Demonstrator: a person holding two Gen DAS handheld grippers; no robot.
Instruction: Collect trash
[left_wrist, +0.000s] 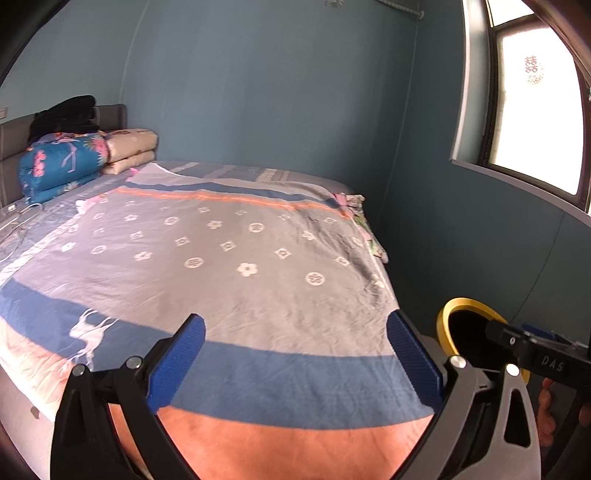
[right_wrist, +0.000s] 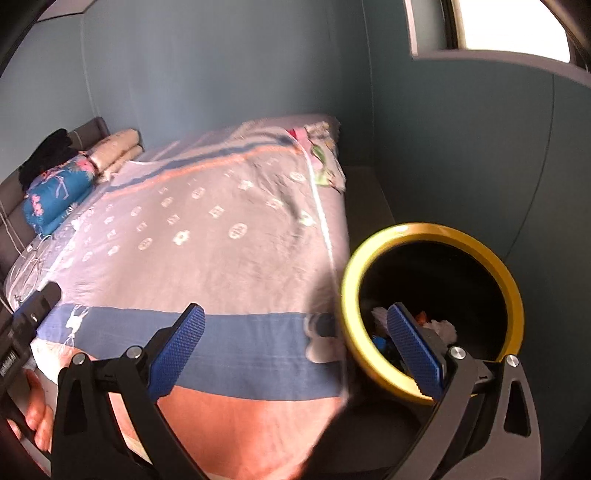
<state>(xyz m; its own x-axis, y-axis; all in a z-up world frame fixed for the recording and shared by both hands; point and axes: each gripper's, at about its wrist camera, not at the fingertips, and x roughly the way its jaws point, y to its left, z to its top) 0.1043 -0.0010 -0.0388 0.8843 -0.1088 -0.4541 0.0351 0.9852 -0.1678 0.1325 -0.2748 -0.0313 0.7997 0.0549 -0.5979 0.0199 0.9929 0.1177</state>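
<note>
Holding both tools over the foot of the bed, you have each pair of blue pads spread wide with nothing between them. Your left gripper (left_wrist: 295, 354) fills the bottom of the left wrist view, its fingers apart above the blue band of the bedspread (left_wrist: 229, 258). Your right gripper (right_wrist: 295, 354) sits the same way at the bottom of the right wrist view, jaws parted and empty; its right-hand pad overlaps the mouth of the trash bin (right_wrist: 432, 310).

That bin, black inside with a yellow rim, stands at the lower right of the right wrist view, just beside the bed's corner. Crumpled trash (right_wrist: 439, 326) lies in its bottom: white, orange and blue scraps, partly hidden by the pad. In the left wrist view the bin (left_wrist: 447, 328) shows at the lower right, behind the other tool's black body.

Farther out, the grey flower-print bedspread covers the mattress. At the upper left, folded quilts (left_wrist: 62, 162) are stacked against the headboard (left_wrist: 14, 129), with dark clothing (left_wrist: 66, 114) on top. A bright window (left_wrist: 532, 110) sits at the upper right in the teal wall (left_wrist: 277, 92).
</note>
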